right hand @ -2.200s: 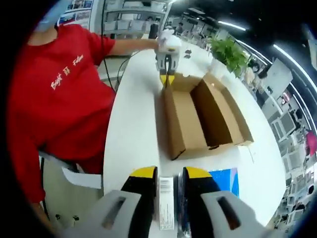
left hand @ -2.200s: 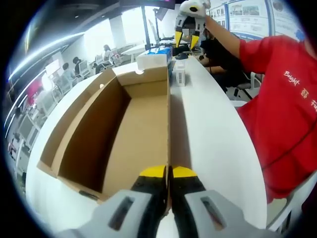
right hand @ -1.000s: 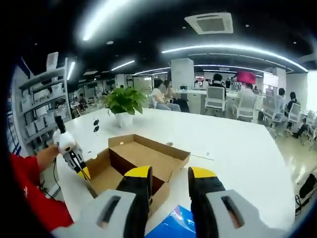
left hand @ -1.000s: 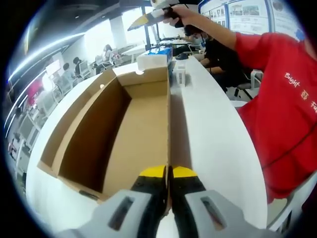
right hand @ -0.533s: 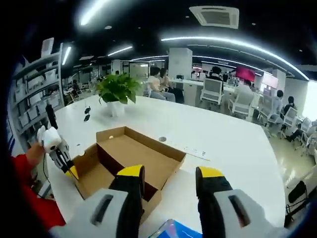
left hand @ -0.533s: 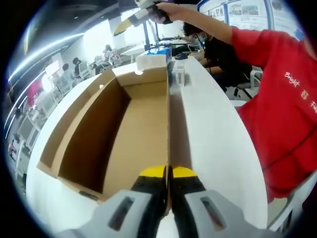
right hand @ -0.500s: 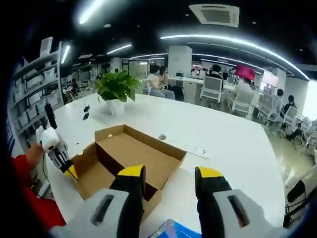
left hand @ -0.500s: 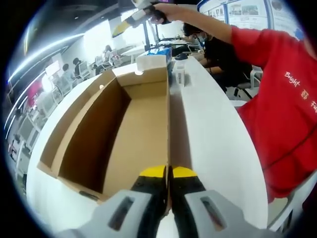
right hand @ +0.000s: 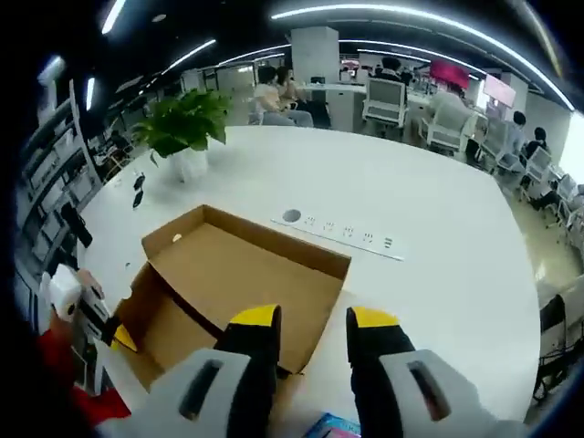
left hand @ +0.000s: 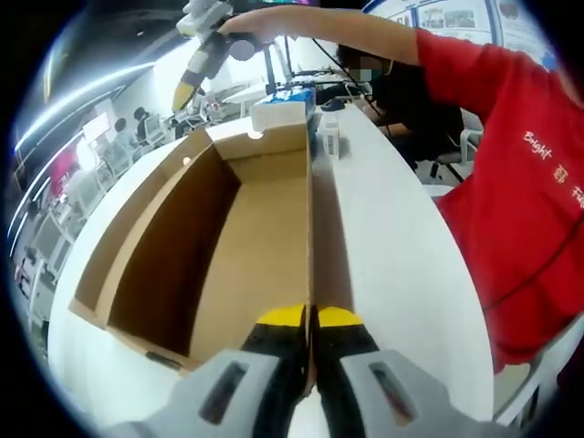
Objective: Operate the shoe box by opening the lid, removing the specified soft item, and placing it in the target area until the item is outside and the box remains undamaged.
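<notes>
A: Where is the shoe box [left hand: 228, 237]?

B: On the white table [left hand: 392, 265], open, interior bare brown cardboard. In the right gripper view the shoe box [right hand: 228, 283] lies with one flap spread flat toward the table's middle. No soft item visible inside.

A: Left tongs [left hand: 308, 319]?

B: Yellow tips pressed together on the near upper edge of the box's side wall, clamped on the cardboard. In the right gripper view the left tongs [right hand: 123, 336] sit at the box's near-left corner.

A: Right tongs [right hand: 313, 321]?

B: Jaws apart, nothing between them, above the box. In the left gripper view the right tongs [left hand: 185, 91] hang high over the far end, tips pointing down.

A: Surroundings?

B: Potted plant [right hand: 182, 128], power strip [right hand: 345, 233] set in the table, small white boxes [left hand: 283, 111] past the far end, person in a red shirt [left hand: 511, 173].
</notes>
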{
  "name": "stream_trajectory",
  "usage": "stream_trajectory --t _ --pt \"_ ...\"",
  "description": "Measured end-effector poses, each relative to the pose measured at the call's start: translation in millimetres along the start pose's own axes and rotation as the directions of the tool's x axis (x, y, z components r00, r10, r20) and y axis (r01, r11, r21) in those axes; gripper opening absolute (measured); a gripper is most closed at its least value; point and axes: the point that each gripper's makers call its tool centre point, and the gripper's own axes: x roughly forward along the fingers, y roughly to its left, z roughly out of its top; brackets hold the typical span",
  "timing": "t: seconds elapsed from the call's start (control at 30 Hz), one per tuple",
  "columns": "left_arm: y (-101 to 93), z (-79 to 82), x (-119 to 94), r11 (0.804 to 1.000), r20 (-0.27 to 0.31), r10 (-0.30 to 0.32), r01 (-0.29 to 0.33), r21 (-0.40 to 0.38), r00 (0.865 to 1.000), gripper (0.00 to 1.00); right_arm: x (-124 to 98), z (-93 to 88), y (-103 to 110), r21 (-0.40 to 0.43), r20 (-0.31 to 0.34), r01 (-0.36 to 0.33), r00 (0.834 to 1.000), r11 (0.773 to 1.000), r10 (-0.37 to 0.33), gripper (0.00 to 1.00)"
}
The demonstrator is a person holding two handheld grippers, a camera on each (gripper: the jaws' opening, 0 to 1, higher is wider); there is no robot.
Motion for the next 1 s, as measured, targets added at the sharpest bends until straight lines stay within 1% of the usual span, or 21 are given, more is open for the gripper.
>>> stream_trajectory --t 0.03,0.1,0.13,0.17,0.2,0.23,0.3,0.33,0.37,0.43,0.47,0.53,0.57,0.6,0.63,0.67,0.73,0.77,0.83,0.93,1.0 --pt "0.4 -0.4 0 1.000 0.000 -0.001 0.001 -0.001 1.000 0.01 6 0.3 -2 -0.012 -0.008 0.024 1.000 1.000 -0.024 0.28" --pt "0.1 0.1 0 1.000 -0.003 -0.004 0.004 -0.003 1.000 0.01 22 -1.6 -1 -0.009 -0.036 0.030 0.999 1.000 -0.030 0.28" --pt "1.0 -1.4 0 1.000 -0.004 -0.006 0.006 -0.005 1.000 0.01 25 -5.4 1 -0.036 -0.060 0.041 0.997 0.998 -0.043 0.27" --pt "1.1 -1.8 0 1.000 -0.004 -0.006 0.006 -0.006 1.000 0.01 26 -9.5 3 -0.104 -0.089 0.066 0.993 0.992 -0.076 0.24" --pt "0.0 0.0 0 1.000 -0.003 -0.005 0.005 -0.006 1.000 0.01 27 -9.1 -1 -0.135 -0.093 0.107 0.988 0.985 -0.120 0.22" --pt "-0.6 0.8 0 1.000 -0.002 -0.003 0.003 -0.004 1.000 0.01 29 -8.9 -6 -0.207 -0.085 0.165 0.979 0.964 -0.186 0.21" --pt "-1.9 1.7 1 1.000 -0.002 0.001 -0.001 -0.001 1.000 0.01 38 -13.4 4 -0.168 -0.107 0.121 0.984 0.978 -0.140 0.21" --pt "-4.2 4.9 1 1.000 -0.003 0.002 -0.002 0.000 1.000 0.01 42 -18.8 10 -0.130 -0.138 0.094 0.984 0.987 -0.111 0.22" --pt "-5.0 6.1 1 1.000 -0.003 0.003 -0.003 0.000 1.000 0.01 53 -14.2 4 -0.134 -0.137 0.098 0.984 0.986 -0.117 0.22" --pt "-4.9 5.7 1 1.000 -0.002 0.006 -0.006 -0.001 1.000 0.01 54 -8.4 -7 -0.149 -0.116 0.153 0.979 0.977 -0.171 0.21" --pt "-2.0 1.7 0 1.000 0.000 0.009 -0.009 0.001 1.000 0.01 53 -11.0 -18 -0.154 -0.134 0.204 0.965 0.967 -0.225 0.22" --pt "1.1 -2.5 0 1.000 0.002 0.012 -0.012 0.002 1.000 0.01 61 -19.1 -22 -0.148 -0.172 0.209 0.957 0.967 -0.233 0.25" --pt "1.4 -2.7 0 1.000 0.002 0.012 -0.012 0.003 1.000 0.01 70 -16.6 -28 -0.145 -0.181 0.210 0.955 0.967 -0.235 0.25" --pt "0.0 -0.2 0 1.000 0.002 0.010 -0.010 0.001 1.000 0.01 73 -13.3 -35 -0.125 -0.167 0.239 0.951 0.963 -0.258 0.25" --pt "-0.3 0.5 0 1.000 0.002 0.007 -0.007 0.000 1.000 0.01 65 -18.7 -34 -0.127 -0.163 0.273 0.943 0.954 -0.292 0.26" --pt "-0.9 2.0 0 1.000 0.001 0.003 -0.003 -0.001 1.000 0.01 67 -21.3 -38 -0.181 -0.172 0.283 0.934 0.942 -0.314 0.27" --pt "-0.5 1.9 0 1.000 0.002 -0.001 0.001 -0.005 1.000 0.01 68 -31.6 -34 -0.148 -0.206 0.261 0.935 0.954 -0.288 0.27" --pt "-0.5 2.0 0 1.000 0.002 -0.001 0.001 -0.004 1.000 0.01 58 -32.2 -23 -0.114 -0.204 0.251 0.941 0.961 -0.270 0.26" --pt "-0.5 1.8 0 1.000 0.004 0.002 -0.002 -0.001 1.000 0.01 56 -31.6 -17 -0.046 -0.171 0.239 0.955 0.970 -0.243 0.26" --pt "0.9 -0.7 0 1.000 0.004 0.004 -0.004 0.000 1.000 0.01 57 -39.4 -14 -0.020 -0.195 0.213 0.957 0.977 -0.213 0.29" --pt "-0.5 1.0 0 1.000 0.003 0.004 -0.004 -0.001 1.000 0.01 57 -40.7 -14 -0.023 -0.195 0.218 0.956 0.976 -0.219 0.29"
